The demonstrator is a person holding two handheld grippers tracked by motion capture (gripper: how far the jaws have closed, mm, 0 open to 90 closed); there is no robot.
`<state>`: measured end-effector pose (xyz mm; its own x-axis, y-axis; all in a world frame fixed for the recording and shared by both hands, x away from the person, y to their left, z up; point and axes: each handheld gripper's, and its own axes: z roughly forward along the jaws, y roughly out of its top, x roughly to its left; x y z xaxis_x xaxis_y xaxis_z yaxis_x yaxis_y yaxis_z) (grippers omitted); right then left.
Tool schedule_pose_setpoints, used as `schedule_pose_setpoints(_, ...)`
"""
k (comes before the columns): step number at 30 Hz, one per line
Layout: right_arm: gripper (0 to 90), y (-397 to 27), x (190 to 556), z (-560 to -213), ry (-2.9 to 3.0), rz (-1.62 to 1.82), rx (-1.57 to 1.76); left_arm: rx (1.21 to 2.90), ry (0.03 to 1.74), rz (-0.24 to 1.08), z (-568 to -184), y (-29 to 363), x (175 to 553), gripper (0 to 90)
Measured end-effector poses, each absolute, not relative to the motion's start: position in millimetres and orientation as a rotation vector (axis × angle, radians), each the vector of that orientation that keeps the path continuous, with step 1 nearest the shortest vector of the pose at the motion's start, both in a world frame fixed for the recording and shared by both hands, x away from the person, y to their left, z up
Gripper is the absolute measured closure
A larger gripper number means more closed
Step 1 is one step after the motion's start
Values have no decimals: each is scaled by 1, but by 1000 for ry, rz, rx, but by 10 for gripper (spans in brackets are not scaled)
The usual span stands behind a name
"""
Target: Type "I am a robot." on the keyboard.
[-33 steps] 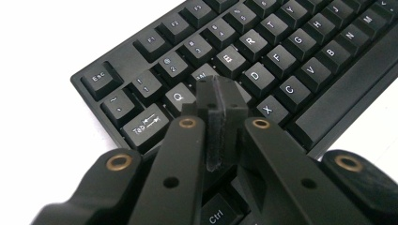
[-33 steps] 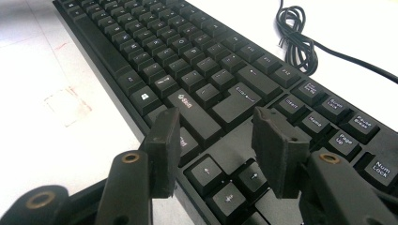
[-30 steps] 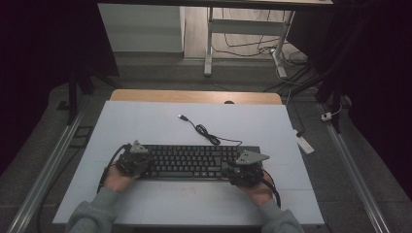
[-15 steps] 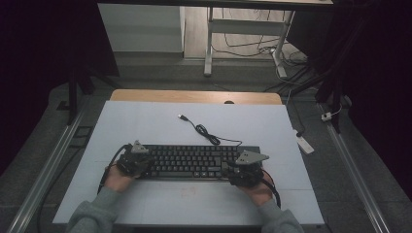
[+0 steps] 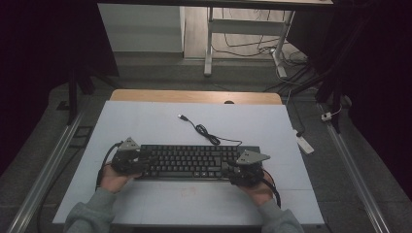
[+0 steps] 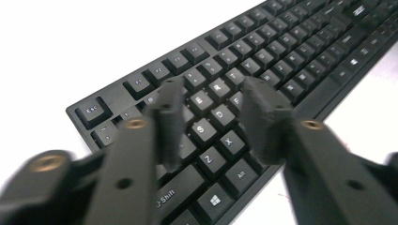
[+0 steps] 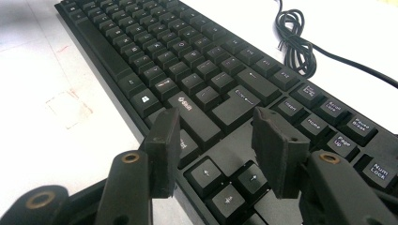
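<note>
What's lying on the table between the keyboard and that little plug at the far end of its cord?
In the high view, only the keyboard's own black cord, bunched in a small coil, runs to the plug; the white table there is otherwise bare.

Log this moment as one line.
left gripper: jaws just opened, over letter keys, nothing held | right gripper: open over arrow keys | keyboard: flat on table | cable: loose behind

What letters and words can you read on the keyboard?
"Esc" on the keyboard corner key, left gripper view.
"E", "R", "S", "D", "Z", "X", "Shift", "Alt" on keys there.
"Home", "Page Up", "Num Lock" on keys, right gripper view.
The other key labels, and everything in the high view, are too small or blurred.
</note>
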<state>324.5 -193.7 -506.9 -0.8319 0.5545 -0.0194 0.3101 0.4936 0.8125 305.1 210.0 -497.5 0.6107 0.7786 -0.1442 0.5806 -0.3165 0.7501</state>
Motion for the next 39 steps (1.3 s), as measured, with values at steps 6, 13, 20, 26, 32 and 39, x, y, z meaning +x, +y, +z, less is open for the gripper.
schedule_pose_setpoints(6,527,-195,325,-506,2456,1265,736,2006,1063,299,-494,212,302,432)
schedule_pose_setpoints(13,526,-194,325,-506,2455,1262,731,2009,1061,289,-494,211,302,396)
schedule_pose_setpoints(20,528,-193,325,-504,2450,1279,735,2013,1062,284,-494,211,302,386)
schedule_pose_setpoints(26,538,-191,325,-501,2440,1291,738,2024,1060,284,-495,208,303,384)
schedule_pose_setpoints(32,588,-185,326,-495,2435,1327,717,2034,1056,284,-496,207,303,383)
schedule_pose_setpoints(39,717,-181,327,-492,2449,1349,698,2038,1057,284,-496,207,303,383)
